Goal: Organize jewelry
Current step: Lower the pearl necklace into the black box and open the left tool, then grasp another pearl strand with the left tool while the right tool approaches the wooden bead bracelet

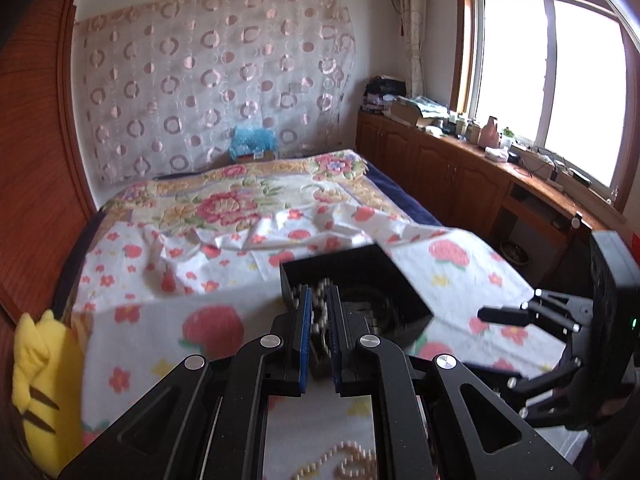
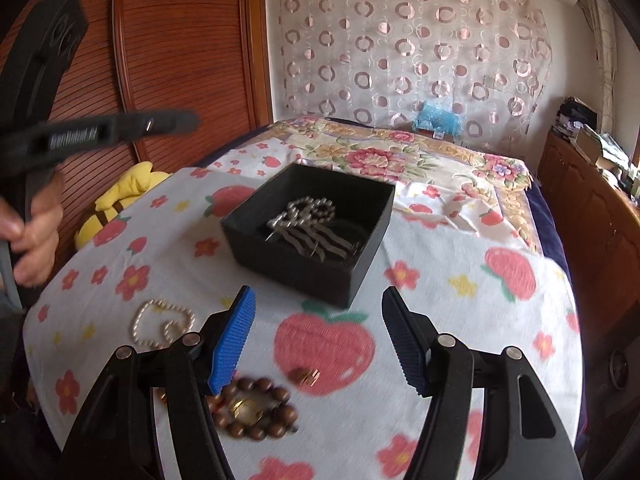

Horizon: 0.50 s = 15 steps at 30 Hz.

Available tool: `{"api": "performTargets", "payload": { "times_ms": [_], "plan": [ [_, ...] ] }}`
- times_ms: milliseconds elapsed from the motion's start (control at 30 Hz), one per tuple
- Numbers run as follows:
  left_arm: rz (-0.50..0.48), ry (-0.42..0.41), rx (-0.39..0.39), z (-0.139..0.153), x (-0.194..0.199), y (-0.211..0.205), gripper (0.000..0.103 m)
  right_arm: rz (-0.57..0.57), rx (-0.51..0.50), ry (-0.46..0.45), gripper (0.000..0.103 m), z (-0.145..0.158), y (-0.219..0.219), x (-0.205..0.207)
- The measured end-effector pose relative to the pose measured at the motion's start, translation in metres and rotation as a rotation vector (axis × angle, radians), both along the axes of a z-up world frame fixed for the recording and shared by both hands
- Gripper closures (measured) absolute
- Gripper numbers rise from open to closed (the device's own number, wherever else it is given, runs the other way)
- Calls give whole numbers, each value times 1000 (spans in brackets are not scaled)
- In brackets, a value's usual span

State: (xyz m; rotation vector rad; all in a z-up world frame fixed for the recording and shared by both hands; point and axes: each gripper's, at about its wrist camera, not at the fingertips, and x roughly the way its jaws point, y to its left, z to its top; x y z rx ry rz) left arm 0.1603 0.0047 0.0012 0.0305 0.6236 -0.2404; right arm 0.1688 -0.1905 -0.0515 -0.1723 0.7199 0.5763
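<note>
With my left gripper (image 1: 318, 320) nearly shut and empty and the right gripper (image 2: 320, 336) gaping empty, I'd next take the wooden bead bracelet (image 2: 256, 410) to the black box (image 2: 308, 268).

Black linkage left gripper (image 1: 318, 308), silver screws; right gripper (image 2: 318, 312) with ribbed blue pads.

Daylit room, fisheye bend

Window (image 1: 560, 92) glare blows out white; soft motion blur smears the bedspread (image 1: 240, 300), and the edges curve into dark corners.
</note>
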Motion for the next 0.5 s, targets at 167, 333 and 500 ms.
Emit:
{"api": "performTargets", "payload": {
  "times_ms": [167,333,500],
  "plan": [
    [-4,43,-7,-29,-34,4,96,-5,-9,5,38,-9,2,-23],
    [-13,76,-23,-51,-61,4,96,-21,-32,26,50,-21,0,-41],
    [-15,102,-24,-69,-81,6,96,-44,-42,78,67,-39,-8,-40]
  ]
}}
